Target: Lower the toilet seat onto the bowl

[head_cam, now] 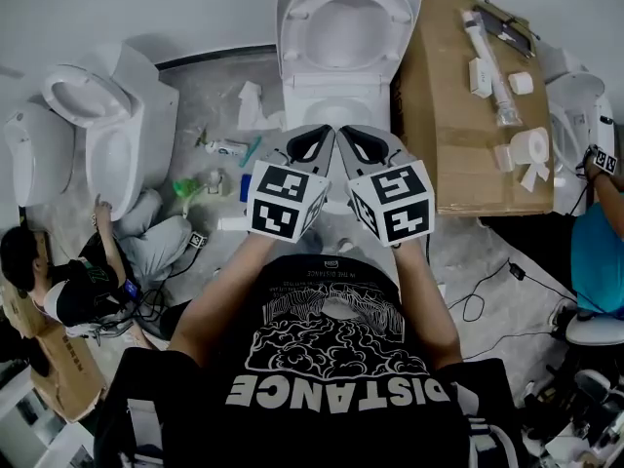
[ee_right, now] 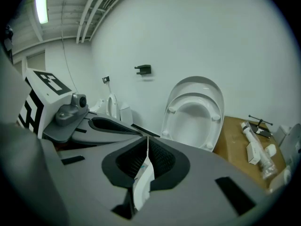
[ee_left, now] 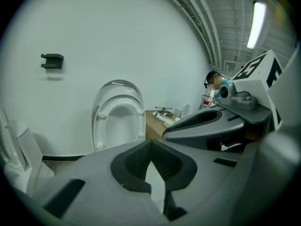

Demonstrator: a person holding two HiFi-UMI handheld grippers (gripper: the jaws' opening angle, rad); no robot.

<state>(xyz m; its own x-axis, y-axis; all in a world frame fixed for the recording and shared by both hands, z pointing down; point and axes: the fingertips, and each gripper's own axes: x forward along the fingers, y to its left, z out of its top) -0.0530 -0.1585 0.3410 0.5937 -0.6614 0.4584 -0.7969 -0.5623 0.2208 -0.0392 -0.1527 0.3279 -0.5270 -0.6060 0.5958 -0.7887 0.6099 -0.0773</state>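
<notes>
A white toilet stands against the far wall. Its seat [head_cam: 343, 18] and lid are raised upright, and the bowl [head_cam: 327, 94] below them is partly hidden by my grippers. My left gripper [head_cam: 310, 144] and right gripper [head_cam: 363, 146] hang side by side just in front of the bowl, tips nearly touching each other. Both are shut with nothing between the jaws, and neither touches the seat. In the left gripper view the raised seat [ee_left: 120, 119] stands ahead beyond my left gripper [ee_left: 151, 147]. The right gripper view shows the seat [ee_right: 193, 114] beyond my right gripper [ee_right: 147, 142].
A cardboard box [head_cam: 458, 115] with pipe parts and a paper roll stands right of the toilet. Another toilet [head_cam: 97, 125] is at the left, with a person [head_cam: 88, 271] crouching beside it. Bottles and scraps [head_cam: 219, 164] litter the floor. Another person's arm [head_cam: 595, 242] shows at the right.
</notes>
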